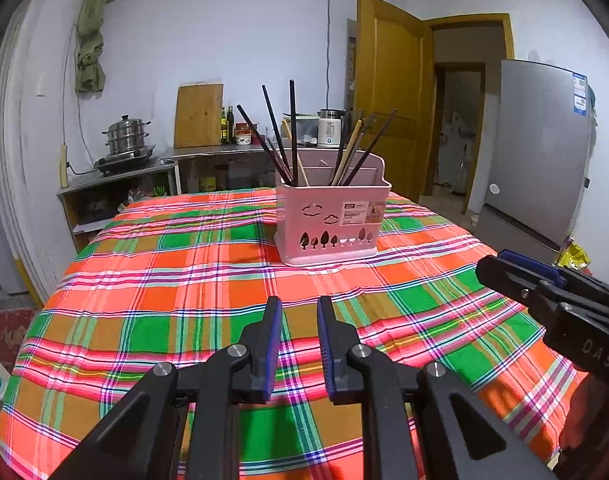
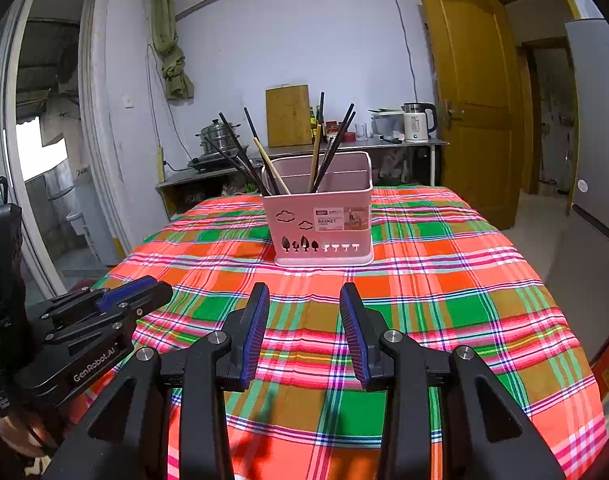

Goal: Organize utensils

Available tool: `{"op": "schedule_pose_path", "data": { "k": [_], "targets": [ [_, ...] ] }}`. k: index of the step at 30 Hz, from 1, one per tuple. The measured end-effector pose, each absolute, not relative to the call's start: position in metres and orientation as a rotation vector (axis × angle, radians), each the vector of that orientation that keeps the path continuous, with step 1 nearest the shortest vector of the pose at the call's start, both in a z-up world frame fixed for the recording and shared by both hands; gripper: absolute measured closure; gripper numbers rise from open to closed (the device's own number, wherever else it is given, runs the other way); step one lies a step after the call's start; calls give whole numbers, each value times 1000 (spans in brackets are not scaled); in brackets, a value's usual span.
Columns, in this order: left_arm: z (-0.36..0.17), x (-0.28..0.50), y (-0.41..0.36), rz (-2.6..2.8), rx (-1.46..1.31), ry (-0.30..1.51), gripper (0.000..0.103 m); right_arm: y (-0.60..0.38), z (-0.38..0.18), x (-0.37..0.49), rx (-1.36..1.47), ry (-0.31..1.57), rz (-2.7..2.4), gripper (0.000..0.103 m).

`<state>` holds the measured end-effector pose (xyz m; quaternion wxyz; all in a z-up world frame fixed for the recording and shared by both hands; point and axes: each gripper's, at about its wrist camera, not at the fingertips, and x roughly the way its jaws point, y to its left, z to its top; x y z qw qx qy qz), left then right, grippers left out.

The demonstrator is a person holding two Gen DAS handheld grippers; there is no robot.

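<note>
Poised low in frame with left gripper (image 1: 300, 312) and right gripper (image 2: 304, 300) released, grasping nothing; next, seemingly, reaching toward chopsticks (image 1: 292, 132) in pink basket (image 1: 330, 220) mid-frame.

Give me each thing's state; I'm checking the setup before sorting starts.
Pink plastic utensil basket: upright on the plaid tablecloth.
Dark and wooden chopsticks: standing tilted in the basket.
Left gripper: jaws open, empty.
Right gripper: jaws open, empty.
Yellow wooden door: open.
</note>
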<state>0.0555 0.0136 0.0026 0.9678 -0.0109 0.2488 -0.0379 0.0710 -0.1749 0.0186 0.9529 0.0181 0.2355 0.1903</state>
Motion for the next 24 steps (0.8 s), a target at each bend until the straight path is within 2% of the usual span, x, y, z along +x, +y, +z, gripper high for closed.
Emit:
{"op": "schedule_pose_path", "data": {
  "k": [24],
  "targets": [
    [4,48,12,-109,-12,482,86,-174,19,70,28,480,384,65]
  ]
}}
